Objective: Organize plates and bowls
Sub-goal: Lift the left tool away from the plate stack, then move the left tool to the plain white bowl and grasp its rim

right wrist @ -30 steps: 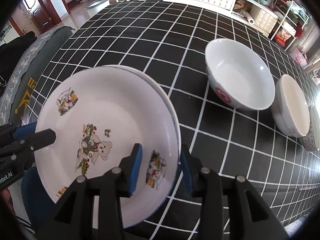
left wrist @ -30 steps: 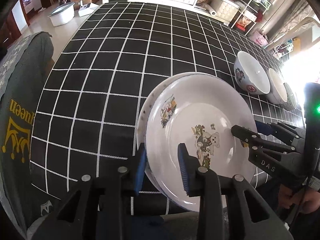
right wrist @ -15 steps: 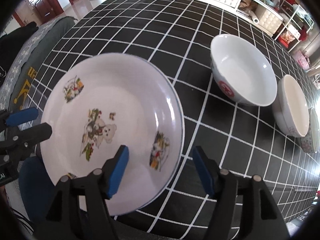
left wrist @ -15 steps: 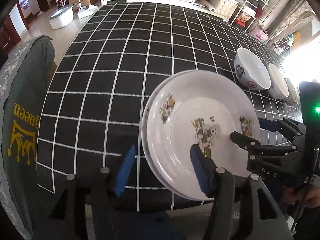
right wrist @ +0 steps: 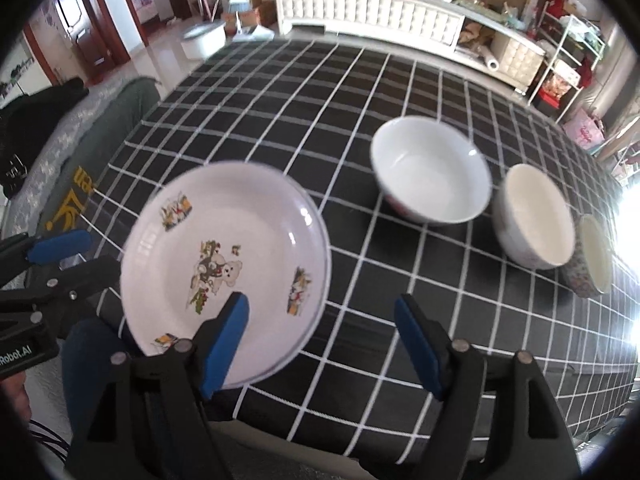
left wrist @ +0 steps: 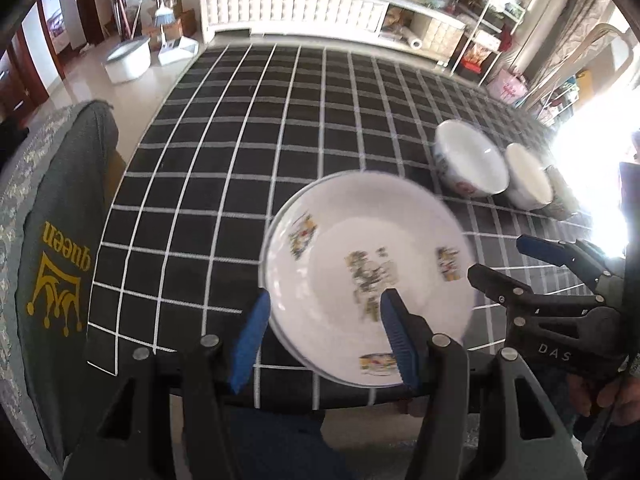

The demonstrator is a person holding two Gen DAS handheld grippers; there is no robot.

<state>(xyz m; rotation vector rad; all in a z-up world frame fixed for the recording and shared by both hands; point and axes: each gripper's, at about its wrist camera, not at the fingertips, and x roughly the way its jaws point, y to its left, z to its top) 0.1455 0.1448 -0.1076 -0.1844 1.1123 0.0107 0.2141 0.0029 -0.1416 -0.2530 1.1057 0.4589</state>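
Black tablecloth with a white grid (right wrist: pixel 280 120) covers the table. Near its front edge lies a white cartoon-printed plate (right wrist: pixel 224 264), between the left gripper (left wrist: pixel 324 332), jaws apart, and the right gripper (right wrist: pixel 320 340), jaws opening, empty. Three white bowls (right wrist: pixel 432 172) stand rightward.

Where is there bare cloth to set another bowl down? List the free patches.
Free: the checked tablecloth beyond the plate stack, to the far edge; also a strip between stack and large bowl. Crowded: the right side, where three bowls sit close together.
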